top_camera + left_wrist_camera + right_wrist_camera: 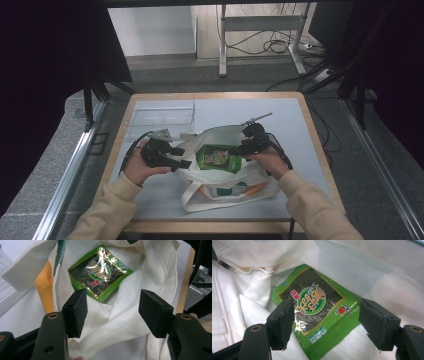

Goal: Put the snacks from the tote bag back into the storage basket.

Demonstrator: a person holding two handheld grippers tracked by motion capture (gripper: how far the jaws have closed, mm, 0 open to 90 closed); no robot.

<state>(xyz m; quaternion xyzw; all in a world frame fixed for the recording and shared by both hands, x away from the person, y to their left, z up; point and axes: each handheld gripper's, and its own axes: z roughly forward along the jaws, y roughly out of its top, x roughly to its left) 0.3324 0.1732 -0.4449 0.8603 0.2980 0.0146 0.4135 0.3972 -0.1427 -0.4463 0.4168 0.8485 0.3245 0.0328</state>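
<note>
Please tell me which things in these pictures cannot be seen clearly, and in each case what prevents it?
- Bottom of the white tote bag: hidden in the high view by its own folded cloth and the green snack packet.
- Small print on the packet: too small and glare-struck in both gripper views.
- Lower corner of the packet: cut off by the bottom edge of the right gripper view.
- Clear tray: faint in the high view, contents unreadable.

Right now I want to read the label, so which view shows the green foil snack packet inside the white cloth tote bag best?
The right gripper view: the green foil snack packet lies close, its label large. The left gripper view shows it farther off, with glare. The high view shows it small inside the white cloth tote bag.
</note>
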